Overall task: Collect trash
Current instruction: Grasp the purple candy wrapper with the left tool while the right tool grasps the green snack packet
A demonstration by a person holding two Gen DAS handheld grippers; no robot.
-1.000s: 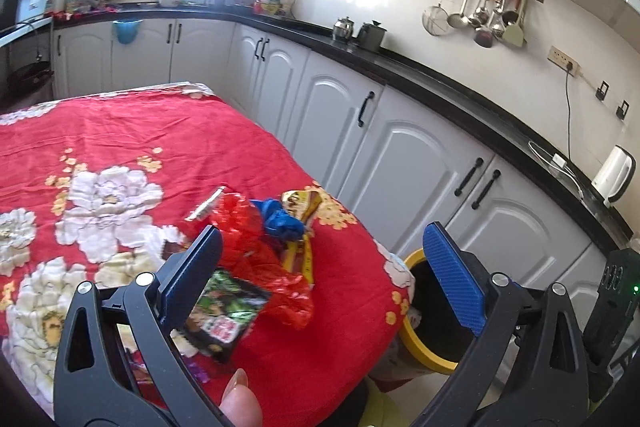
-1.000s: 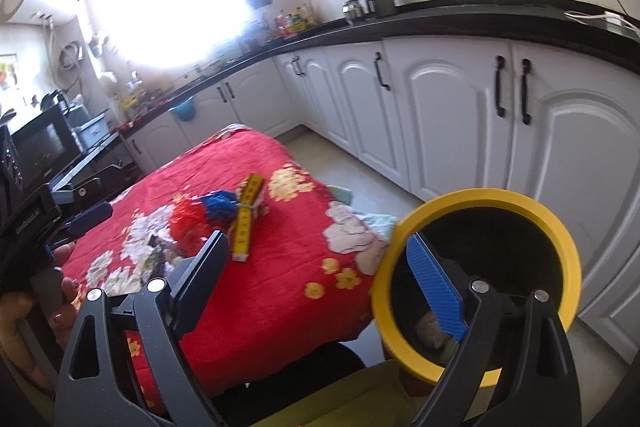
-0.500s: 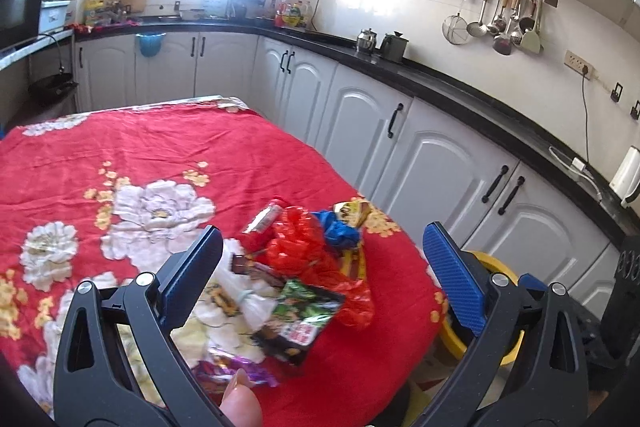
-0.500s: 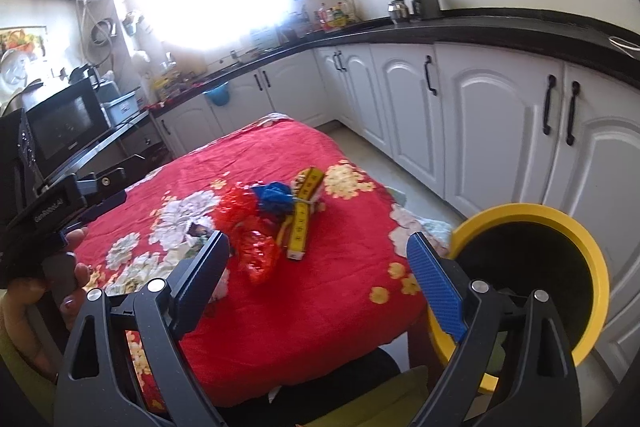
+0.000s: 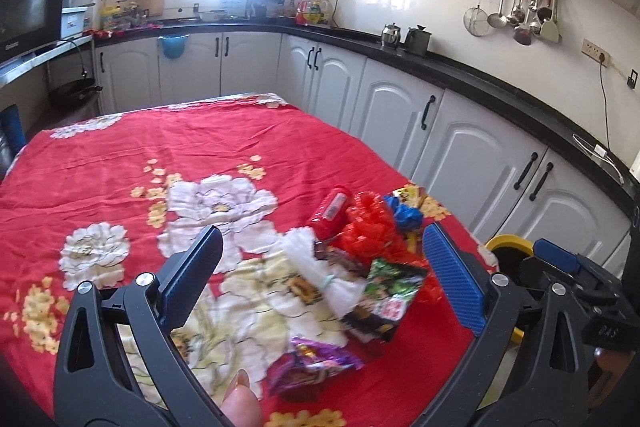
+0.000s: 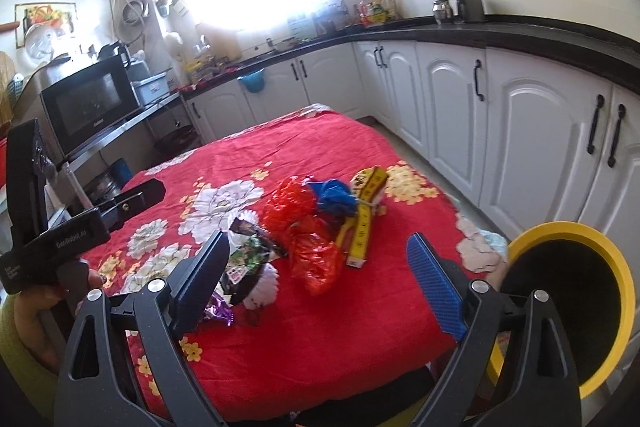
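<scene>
A pile of trash lies near the right front corner of the red floral tablecloth (image 5: 200, 147): crumpled red plastic (image 5: 368, 223), a blue wrapper (image 5: 404, 215), a green-and-black snack packet (image 5: 388, 295), a purple wrapper (image 5: 316, 359) and a white tuft (image 5: 320, 271). From the right wrist I also see a long yellow box (image 6: 364, 219) beside the red plastic (image 6: 308, 227). My left gripper (image 5: 320, 239) hangs open short of the pile, holding nothing. My right gripper (image 6: 318, 243) is open too and holds nothing. The yellow-rimmed bin (image 6: 560, 227) stands on the floor to the table's right.
White cabinets (image 5: 400, 115) under a black counter run along the far and right sides, with a floor strip between them and the table. A microwave (image 6: 88, 99) sits on a shelf to the left. A person's hand (image 6: 36, 307) holds the left tool.
Both views have swung left from the bin toward the table. The trash pile now sits between the fingers in each view, and the bin has slid to the right edge.
</scene>
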